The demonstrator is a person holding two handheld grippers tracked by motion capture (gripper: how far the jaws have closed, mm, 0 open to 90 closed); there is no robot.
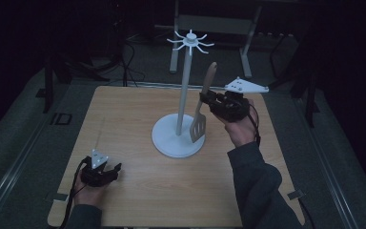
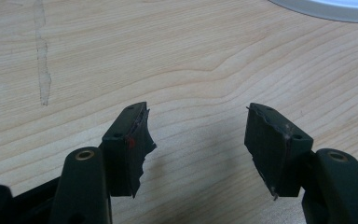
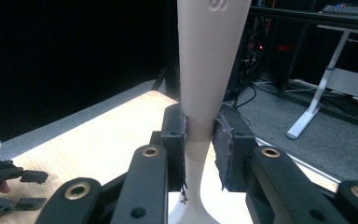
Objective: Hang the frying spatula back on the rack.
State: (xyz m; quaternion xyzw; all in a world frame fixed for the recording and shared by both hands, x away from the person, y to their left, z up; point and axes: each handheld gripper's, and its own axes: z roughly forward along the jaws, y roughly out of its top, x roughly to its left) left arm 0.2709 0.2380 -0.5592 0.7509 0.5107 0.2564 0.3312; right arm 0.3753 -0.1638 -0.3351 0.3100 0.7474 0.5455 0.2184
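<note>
Left gripper [image 1: 106, 172]: resting near the front-left corner of the light wooden desk [image 1: 138, 191], jaws spread wide, empty. Right gripper [image 1: 208, 101]: clamping the beige slotted spatula [image 1: 203, 102] mid-handle, upright beside the white hook stand [image 1: 185, 86]. Spatula is looking light, stiff, smooth; likely slipping unless gripped at the handle's narrowing.

Dim room; grey floor [image 1: 24, 119]; white-legged desk [image 1: 209, 28] behind

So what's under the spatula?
The spatula hangs in the right gripper, its slotted blade over the white stand's round base. Whether the blade touches the base cannot be told.
</note>
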